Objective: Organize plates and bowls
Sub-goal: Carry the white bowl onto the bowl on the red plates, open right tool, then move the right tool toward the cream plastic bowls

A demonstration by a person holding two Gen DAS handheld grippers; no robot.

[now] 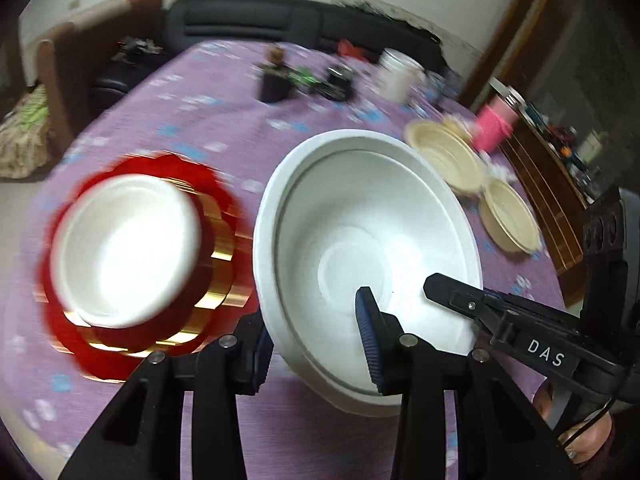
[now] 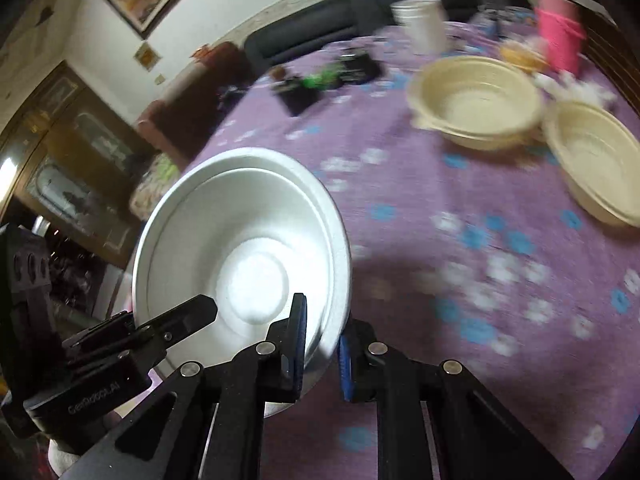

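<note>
A large white foam bowl [image 1: 360,248] is held tilted above the purple tablecloth by both grippers. My left gripper [image 1: 316,336] is shut on its near rim, one finger inside and one outside. My right gripper [image 2: 322,344] is shut on the same white bowl [image 2: 244,248] at its near right rim; it also shows in the left wrist view [image 1: 436,286]. A second white bowl [image 1: 124,252] sits on a red and gold plate [image 1: 224,256] at the left. Two cream bowls [image 2: 476,100] [image 2: 600,160] stand at the far right.
The round table [image 2: 460,260] has a purple flowered cloth. At its far side stand a white jar [image 2: 422,24], a pink cup [image 2: 560,36], a dark jar [image 1: 274,80] and small dark clutter [image 1: 320,76]. A wooden cabinet [image 1: 552,184] stands right of the table.
</note>
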